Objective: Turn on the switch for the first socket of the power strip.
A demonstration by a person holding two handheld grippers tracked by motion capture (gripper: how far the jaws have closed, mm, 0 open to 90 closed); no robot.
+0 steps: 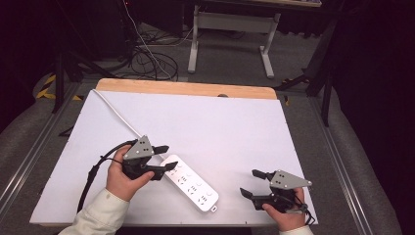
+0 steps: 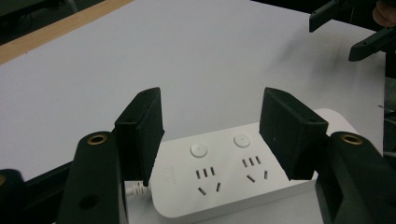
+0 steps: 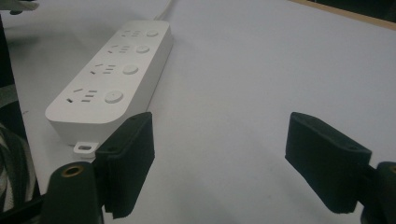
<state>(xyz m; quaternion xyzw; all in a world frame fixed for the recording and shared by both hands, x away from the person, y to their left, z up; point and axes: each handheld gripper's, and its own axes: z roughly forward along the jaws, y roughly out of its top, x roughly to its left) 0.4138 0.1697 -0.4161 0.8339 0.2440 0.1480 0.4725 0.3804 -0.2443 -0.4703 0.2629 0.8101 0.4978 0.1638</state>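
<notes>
High view has the white power strip (image 1: pixel 190 183) lying diagonally on the table (image 1: pixel 220 127), cord end by the left gripper (image 1: pixel 167 157). Its fingers straddle that end, partly open, not pinching. Right gripper (image 1: pixel 250 183) sits nearby, wide open, holding nothing.

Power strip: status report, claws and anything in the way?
Left claw open, straddling power strip's cord end. Right claw open, apart. Nothing in the way.
</notes>
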